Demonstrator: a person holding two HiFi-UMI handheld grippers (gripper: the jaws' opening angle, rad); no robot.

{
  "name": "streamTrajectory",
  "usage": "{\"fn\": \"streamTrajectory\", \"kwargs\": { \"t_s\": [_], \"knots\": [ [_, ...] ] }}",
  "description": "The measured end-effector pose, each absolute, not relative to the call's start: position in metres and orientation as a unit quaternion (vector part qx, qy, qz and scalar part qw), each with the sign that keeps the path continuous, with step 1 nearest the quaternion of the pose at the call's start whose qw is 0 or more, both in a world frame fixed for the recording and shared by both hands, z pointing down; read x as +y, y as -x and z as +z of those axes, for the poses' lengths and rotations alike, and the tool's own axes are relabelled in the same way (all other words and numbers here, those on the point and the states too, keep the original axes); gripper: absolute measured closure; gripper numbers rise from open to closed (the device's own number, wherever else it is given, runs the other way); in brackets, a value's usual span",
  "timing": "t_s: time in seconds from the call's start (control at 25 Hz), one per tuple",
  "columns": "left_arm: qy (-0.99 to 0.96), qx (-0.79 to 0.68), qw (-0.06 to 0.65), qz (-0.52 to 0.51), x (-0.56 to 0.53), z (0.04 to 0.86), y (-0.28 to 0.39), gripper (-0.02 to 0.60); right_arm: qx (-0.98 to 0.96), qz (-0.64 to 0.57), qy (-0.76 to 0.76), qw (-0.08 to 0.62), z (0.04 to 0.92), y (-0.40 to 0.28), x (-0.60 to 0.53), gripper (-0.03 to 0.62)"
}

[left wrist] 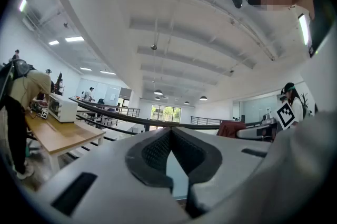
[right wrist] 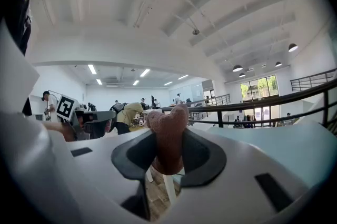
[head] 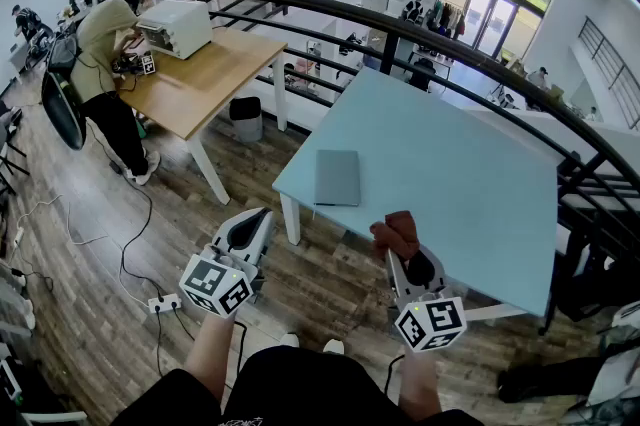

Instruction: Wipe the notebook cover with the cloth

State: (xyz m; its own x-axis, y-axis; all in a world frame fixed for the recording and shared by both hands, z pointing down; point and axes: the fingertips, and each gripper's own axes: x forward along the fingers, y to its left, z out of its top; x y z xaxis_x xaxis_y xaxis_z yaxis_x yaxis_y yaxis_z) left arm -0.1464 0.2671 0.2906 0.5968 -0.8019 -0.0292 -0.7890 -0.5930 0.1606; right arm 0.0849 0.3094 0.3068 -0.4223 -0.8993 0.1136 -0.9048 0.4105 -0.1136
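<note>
Notebook point(head: 337, 177) lies flat and closed on the pale blue desk point(head: 470, 184), tucked in by the near left corner. Its long axis runs away from the person, with the short edge close to the desk's front rim. Nothing is on its grey cover.

Just off that front edge is the cloth point(head: 397, 232), a brown wad standing up out of the right hand-held gripper point(head: 410, 259). The right gripper view shows the jaws pinched firmly on it, with the bunched end poking past the tips. From there the notebook lies ahead and a little to the left, up on the desk, while the cloth hangs short of the rim over the wooden floor point(head: 330, 284).

Across on the other side, the left hand-held gripper point(head: 255, 222) has its tips together with nothing between them. It is also off the desk, so the notebook is ahead and to its right.

The notebook therefore lies forward between the pair, about equally near to each. The cloth side looks like the one to go, forward and slightly left onto the near short edge, and a stroke along the long axis seems the natural line.
</note>
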Motion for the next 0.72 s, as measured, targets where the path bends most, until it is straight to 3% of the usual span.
{"fn": "streamTrajectory", "kwargs": {
  "t_s": [0.72],
  "knots": [
    [-0.904, -0.426, 0.046, -0.014, 0.268, 0.309, 0.188, 0.574, -0.839, 0.095, -0.536, -0.010, 0.310, -0.024, 0.313, 0.462]
  ]
}}
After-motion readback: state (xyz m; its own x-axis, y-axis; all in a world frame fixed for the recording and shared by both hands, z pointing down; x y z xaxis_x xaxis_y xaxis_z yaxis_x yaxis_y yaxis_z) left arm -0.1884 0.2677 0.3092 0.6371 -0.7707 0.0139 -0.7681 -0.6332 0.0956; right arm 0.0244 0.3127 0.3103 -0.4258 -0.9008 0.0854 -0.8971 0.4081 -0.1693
